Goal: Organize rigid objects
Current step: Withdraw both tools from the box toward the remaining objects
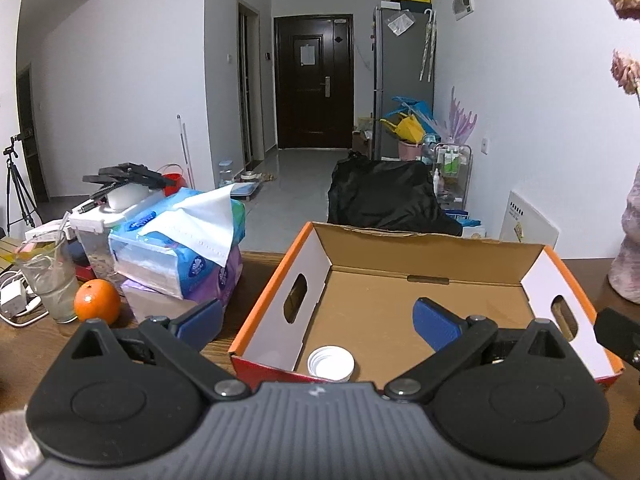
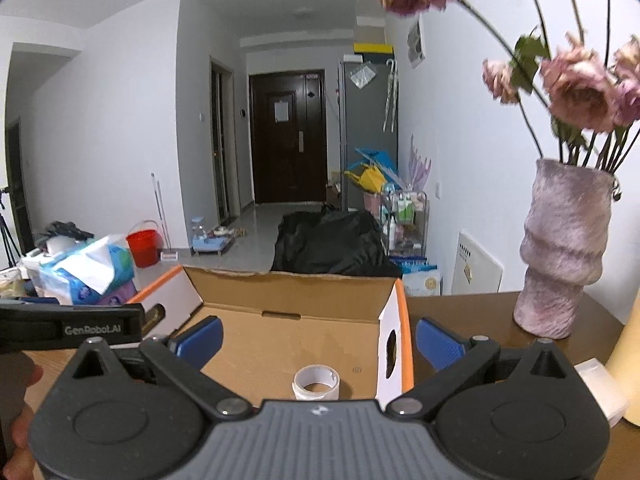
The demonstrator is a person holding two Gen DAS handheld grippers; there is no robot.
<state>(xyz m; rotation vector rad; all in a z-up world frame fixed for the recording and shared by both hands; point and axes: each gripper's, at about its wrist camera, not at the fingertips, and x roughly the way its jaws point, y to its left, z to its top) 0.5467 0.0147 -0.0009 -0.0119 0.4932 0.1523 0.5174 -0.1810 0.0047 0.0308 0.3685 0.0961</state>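
An open cardboard box (image 1: 436,256) with orange rim and white end walls stands on the wooden table; it also shows in the right wrist view (image 2: 296,292). A white ring-shaped cap or tape roll (image 1: 331,363) lies inside near the front wall, and shows in the right wrist view (image 2: 316,382). My left gripper (image 1: 320,324) is open and empty above the box's front left corner. My right gripper (image 2: 318,338) is open and empty, straddling the box's right wall. The left gripper's body (image 2: 72,326) shows at the left of the right wrist view.
Left of the box are stacked tissue packs (image 1: 180,248), an orange (image 1: 97,301), a glass (image 1: 48,276) and a plastic container (image 1: 100,224). A pink vase (image 2: 564,256) with dried roses stands at the right. A pale block (image 2: 600,388) lies near it.
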